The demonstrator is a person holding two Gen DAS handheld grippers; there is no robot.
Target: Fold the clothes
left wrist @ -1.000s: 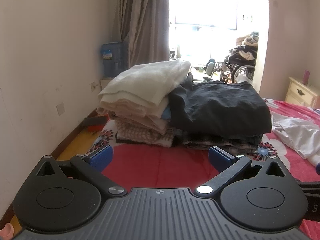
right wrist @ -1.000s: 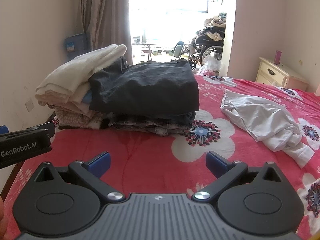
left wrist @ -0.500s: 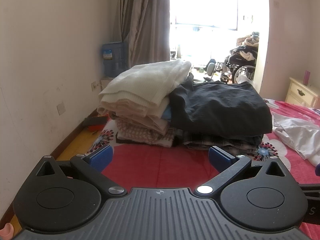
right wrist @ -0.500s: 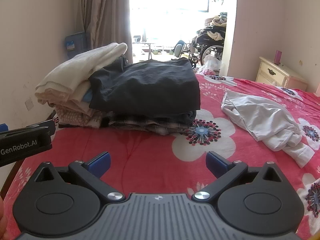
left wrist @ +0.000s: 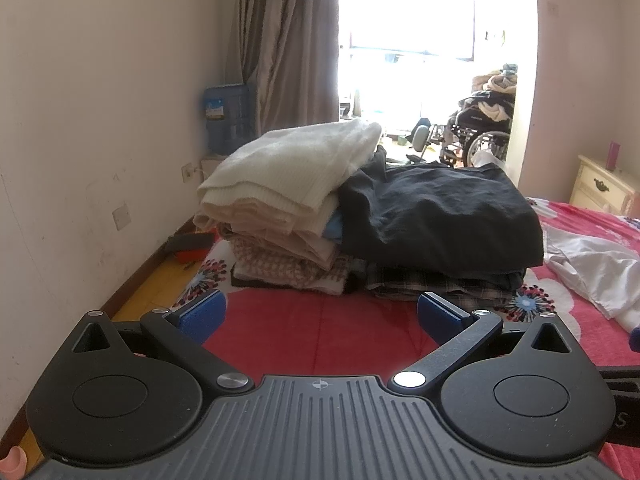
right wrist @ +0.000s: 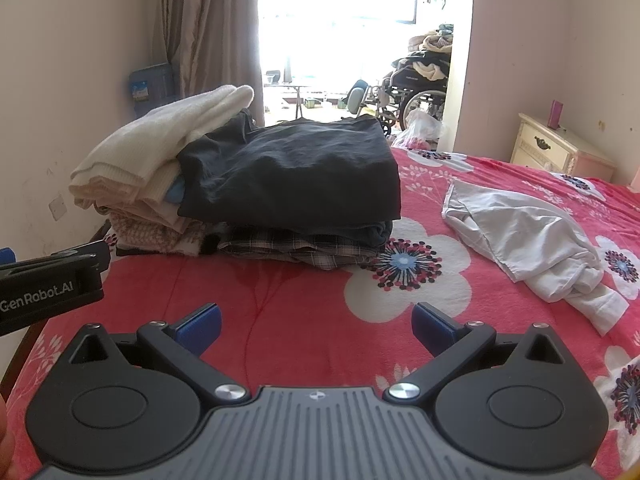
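A crumpled white garment (right wrist: 524,236) lies unfolded on the red flowered bedspread (right wrist: 288,312), to the right; it also shows in the left wrist view (left wrist: 596,268). Two stacks of folded clothes stand side by side ahead: one topped by a cream sweater (left wrist: 296,168), one topped by a black garment (left wrist: 444,216), also seen in the right wrist view (right wrist: 296,168). My left gripper (left wrist: 322,314) is open and empty over the bedspread, short of the stacks. My right gripper (right wrist: 316,322) is open and empty, left of the white garment.
A wall runs along the left with a water jug (left wrist: 230,124) and a curtain (left wrist: 288,48). A wheelchair (right wrist: 416,92) stands by the bright window. A cream nightstand (right wrist: 556,148) is at the far right. Wooden floor (left wrist: 156,276) shows left of the bed.
Both grippers have drifted very slightly; the view of the stacks is almost the same. Both stay open and empty.
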